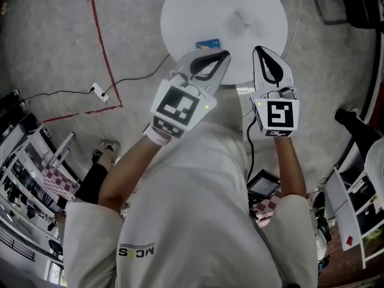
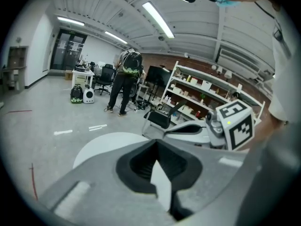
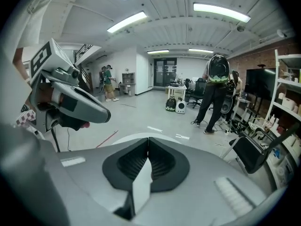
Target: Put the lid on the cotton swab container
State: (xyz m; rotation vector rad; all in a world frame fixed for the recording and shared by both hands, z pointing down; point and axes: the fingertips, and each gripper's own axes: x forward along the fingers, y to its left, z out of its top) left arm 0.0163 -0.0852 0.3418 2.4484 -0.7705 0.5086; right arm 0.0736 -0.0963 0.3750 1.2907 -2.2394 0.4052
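Two closed, empty: left hand-held gripper (image 1: pixel 223 56), right hand-held gripper (image 1: pixel 258 50); one round table (image 1: pixel 198 11).

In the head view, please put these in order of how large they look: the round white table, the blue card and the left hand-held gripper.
1. Round white table, the largest.
2. Left hand-held gripper; it is nearer the camera, which inflates it.
3. Blue card, clearly the smallest.

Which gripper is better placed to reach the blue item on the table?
Left, probably: the left gripper ends beside the blue item; the right gripper sits farther off. Both shut, empty.
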